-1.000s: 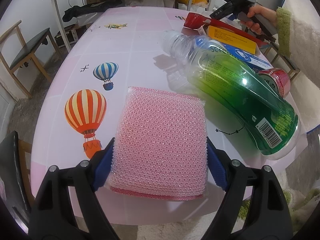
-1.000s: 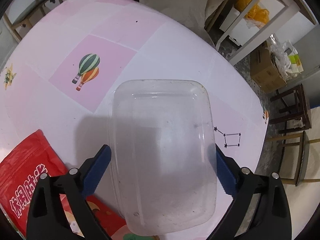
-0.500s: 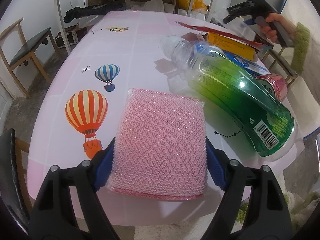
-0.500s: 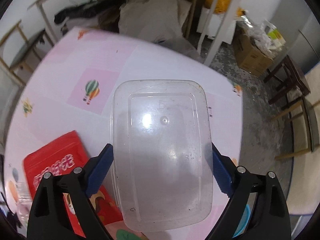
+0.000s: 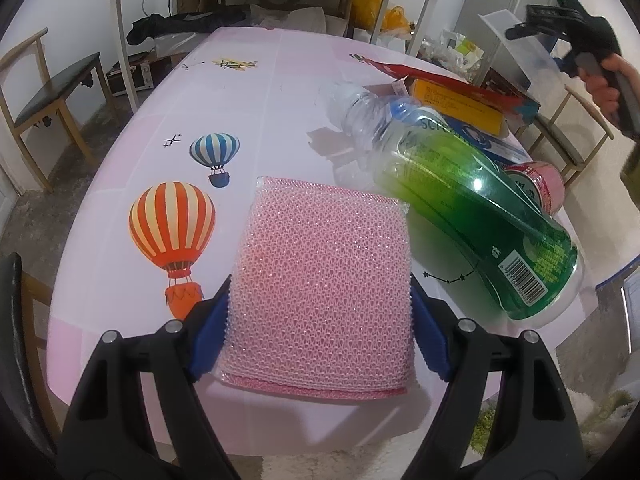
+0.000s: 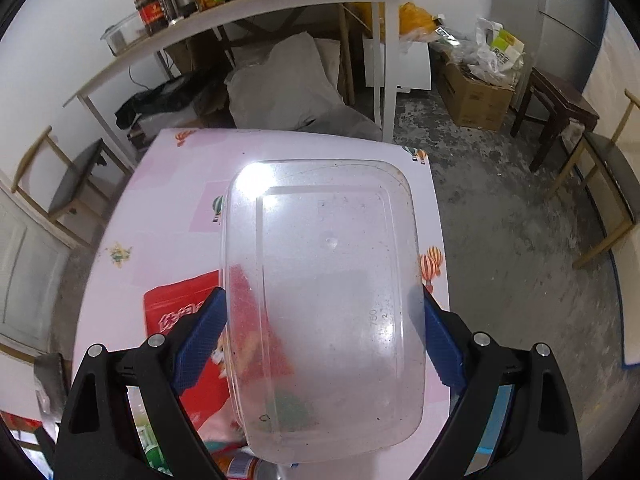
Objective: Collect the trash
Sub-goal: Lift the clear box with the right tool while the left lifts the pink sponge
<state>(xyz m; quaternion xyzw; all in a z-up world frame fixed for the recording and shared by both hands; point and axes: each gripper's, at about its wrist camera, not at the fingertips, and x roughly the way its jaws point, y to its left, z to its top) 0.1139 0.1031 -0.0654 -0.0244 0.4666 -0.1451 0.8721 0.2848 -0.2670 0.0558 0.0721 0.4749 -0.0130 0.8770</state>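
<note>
A pink mesh sponge [image 5: 324, 280] lies at the near edge of the pink balloon-print table [image 5: 248, 92]. My left gripper [image 5: 320, 320] is shut on it, a blue pad against each side. Held well above the table [image 6: 180, 184], my right gripper [image 6: 324, 320] is shut on a clear plastic container [image 6: 328, 300], gripped by its long sides. The left wrist view shows that gripper, in a person's hand [image 5: 604, 88], at the upper right with the container [image 5: 516, 40]. A green bottle [image 5: 472, 216] lies just right of the sponge.
A crushed clear bottle [image 5: 360, 116], a red can [image 5: 540, 184] and a red pouch [image 5: 452, 84] over boxes crowd the table's right side. The red pouch [image 6: 180, 304] shows under the container. Chairs [image 5: 48, 92], a shelf table [image 6: 248, 12] and a cardboard box [image 6: 472, 96] surround it.
My right gripper has risen and rolled with the clear container, so the table now looks smaller and farther below. The left gripper and the sponge have hardly moved.
</note>
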